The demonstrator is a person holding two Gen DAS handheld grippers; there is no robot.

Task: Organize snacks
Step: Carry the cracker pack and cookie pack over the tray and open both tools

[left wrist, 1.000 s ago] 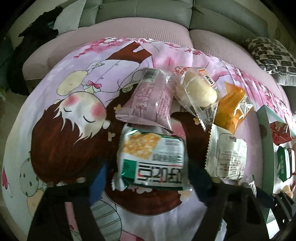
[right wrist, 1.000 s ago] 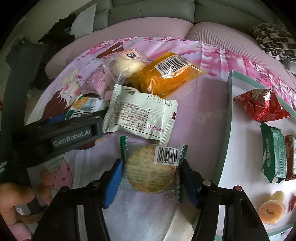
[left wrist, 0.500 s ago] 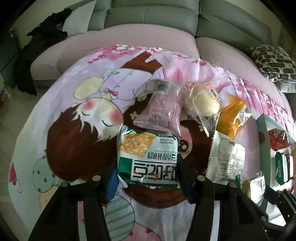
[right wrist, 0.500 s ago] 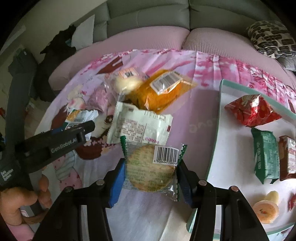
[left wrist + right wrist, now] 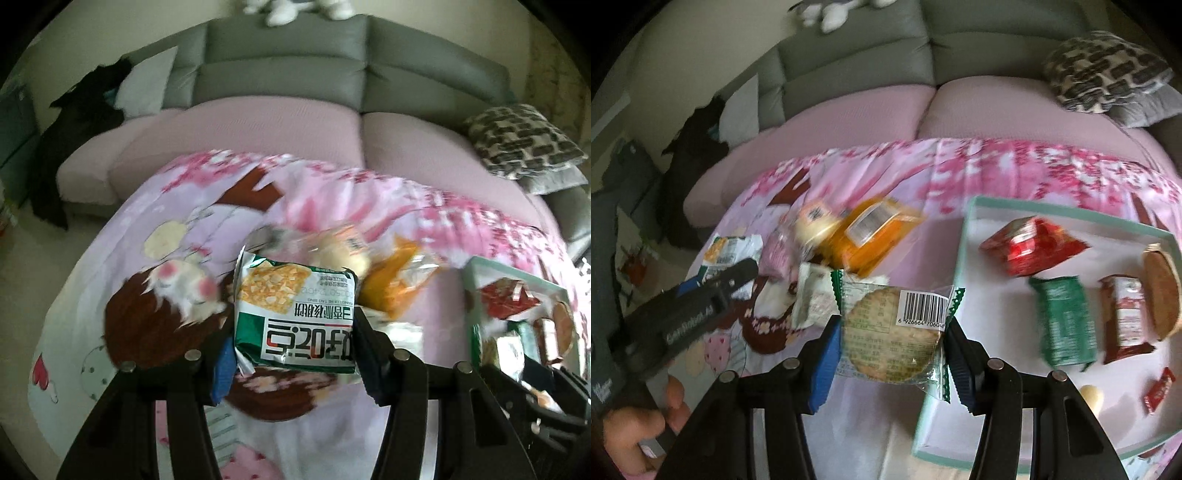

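Observation:
My left gripper (image 5: 293,360) is shut on a green and white cracker packet (image 5: 295,314), which hangs clear of the pink cartoon cloth (image 5: 155,295). A round biscuit in a clear wrapper with a barcode (image 5: 892,332) is pinched in my right gripper (image 5: 890,363), lifted near the left wall of the white tray (image 5: 964,258). Still on the cloth lie an orange packet (image 5: 871,236), a pale bun in a clear bag (image 5: 812,221), a pink packet (image 5: 775,254) and a white packet (image 5: 812,302). The left gripper (image 5: 701,310) also shows in the right wrist view, with a hand (image 5: 635,428) on it.
The tray holds a red packet (image 5: 1034,247), a green packet (image 5: 1065,325), a brown and white packet (image 5: 1126,317), a round brown cake (image 5: 1161,291) and small sweets (image 5: 1156,391). A grey sofa with pink cushions (image 5: 258,129) lies beyond, a patterned pillow (image 5: 524,140) at right.
Both grippers closed on their packets and lifted them off the cloth. The right one has carried the biscuit toward the tray's left edge; the left one rose with the cracker packet.

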